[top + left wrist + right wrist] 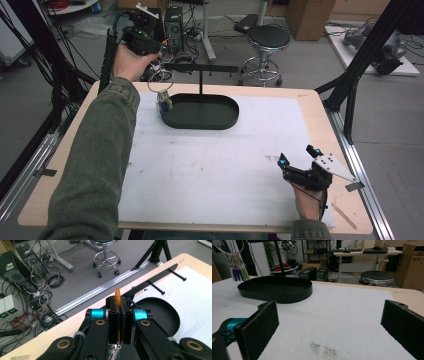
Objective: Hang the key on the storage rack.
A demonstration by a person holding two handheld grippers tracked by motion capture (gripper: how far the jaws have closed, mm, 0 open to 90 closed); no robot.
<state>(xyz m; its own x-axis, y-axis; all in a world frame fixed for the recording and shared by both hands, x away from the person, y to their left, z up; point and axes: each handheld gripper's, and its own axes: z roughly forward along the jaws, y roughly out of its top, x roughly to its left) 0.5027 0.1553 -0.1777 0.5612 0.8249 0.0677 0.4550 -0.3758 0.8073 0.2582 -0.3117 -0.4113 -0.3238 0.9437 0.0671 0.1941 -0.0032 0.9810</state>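
A white mat [215, 165] covers most of the wooden table [345, 135] across the middle of the high view. Toward the upper middle of that view sits a black oval tray [200, 112] with an upright stand whose crossbar [200, 67] carries short pegs. At the upper left, the left gripper [159, 50] has its jaws clamped on a key ring [160, 82], which hangs just left of the tray with small coloured tags [164, 102] dangling over the tray's left rim. In the left gripper view an orange piece [117, 296] is pinched between the jaws. At the lower right, the right gripper [295, 162] rests on the mat with its jaws wide apart, holding nothing.
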